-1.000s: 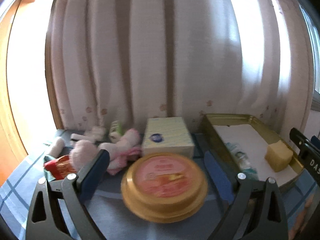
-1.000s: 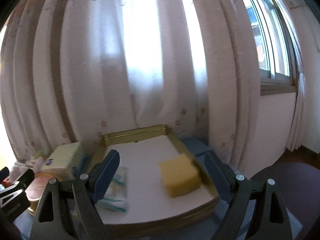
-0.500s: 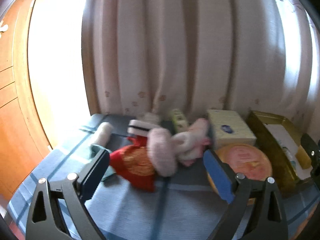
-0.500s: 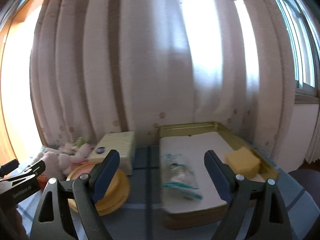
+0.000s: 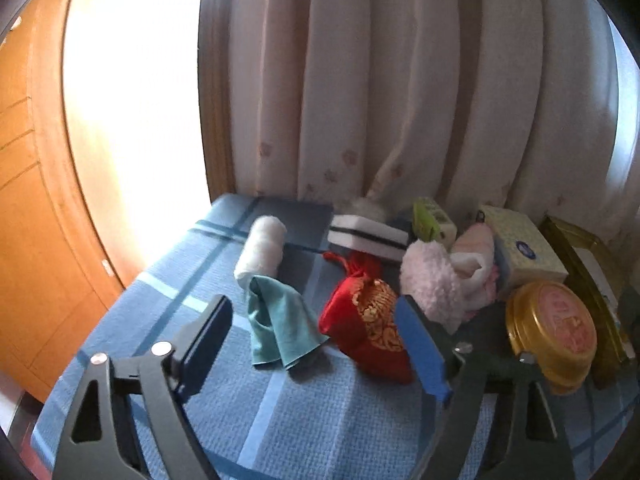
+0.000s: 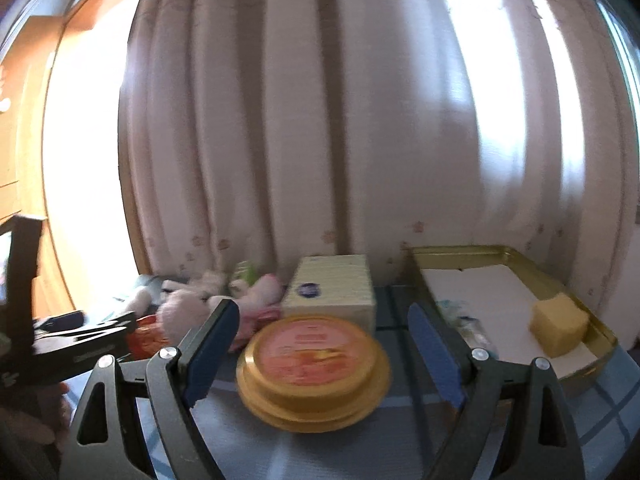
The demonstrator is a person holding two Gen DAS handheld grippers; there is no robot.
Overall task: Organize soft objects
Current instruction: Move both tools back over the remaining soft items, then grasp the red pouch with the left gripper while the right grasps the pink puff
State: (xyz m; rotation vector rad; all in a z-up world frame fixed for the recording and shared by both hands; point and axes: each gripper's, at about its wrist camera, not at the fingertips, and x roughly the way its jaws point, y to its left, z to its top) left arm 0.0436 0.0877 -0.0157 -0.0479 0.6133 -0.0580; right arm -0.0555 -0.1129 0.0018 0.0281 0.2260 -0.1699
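Soft things lie on the blue checked cloth (image 5: 280, 420): a rolled white towel (image 5: 262, 248), a teal cloth (image 5: 276, 320), a red embroidered pouch (image 5: 368, 320), a pink plush (image 5: 432, 284) and a white-and-dark sponge (image 5: 368, 236). My left gripper (image 5: 316, 344) hovers low over the teal cloth and the pouch. Its jaws are closing, and both lie between them with no pad pressing. My right gripper (image 6: 324, 352) stands open before a round gold tin (image 6: 312, 364), holding nothing. A yellow sponge (image 6: 558, 324) and a plastic packet (image 6: 460, 316) lie in the gold tray (image 6: 460, 249).
A pale tissue box (image 6: 332, 292) stands behind the tin, and a green-white packet (image 5: 434, 226) sits by the curtain (image 5: 400, 100). The cloth's left edge drops toward a wooden wall (image 5: 32, 200). The left gripper's body (image 6: 72, 340) shows at the right wrist view's left edge.
Both views have swung left: the left gripper from the tin to the soft pile, its jaws now narrower; the right gripper from the tray to the tin.
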